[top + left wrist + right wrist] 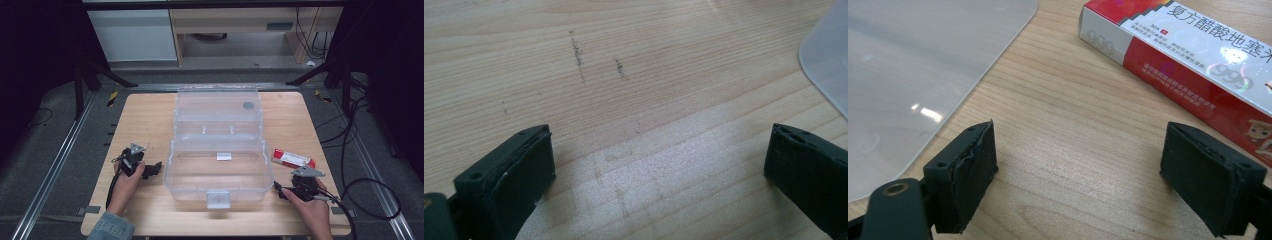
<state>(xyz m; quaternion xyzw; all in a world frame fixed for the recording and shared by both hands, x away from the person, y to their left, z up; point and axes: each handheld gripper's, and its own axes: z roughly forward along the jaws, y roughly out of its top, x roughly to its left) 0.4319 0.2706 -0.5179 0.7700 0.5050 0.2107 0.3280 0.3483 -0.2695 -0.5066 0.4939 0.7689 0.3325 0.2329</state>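
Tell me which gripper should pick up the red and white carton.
Right, probably. The right gripper sits open just in front of the carton, which also lies past its jaws in its own view. The left gripper is across the clear plastic box.

Right gripper (1078, 175) jaws wide apart, nothing between them, low over bare wooden surface (1068, 115). Red-and-white carton (1193, 65) with Chinese print ahead and to the right, lying flat, running diagonally. Clear plastic container (913, 65), rounded corner, ahead to the left. Carton and container apart
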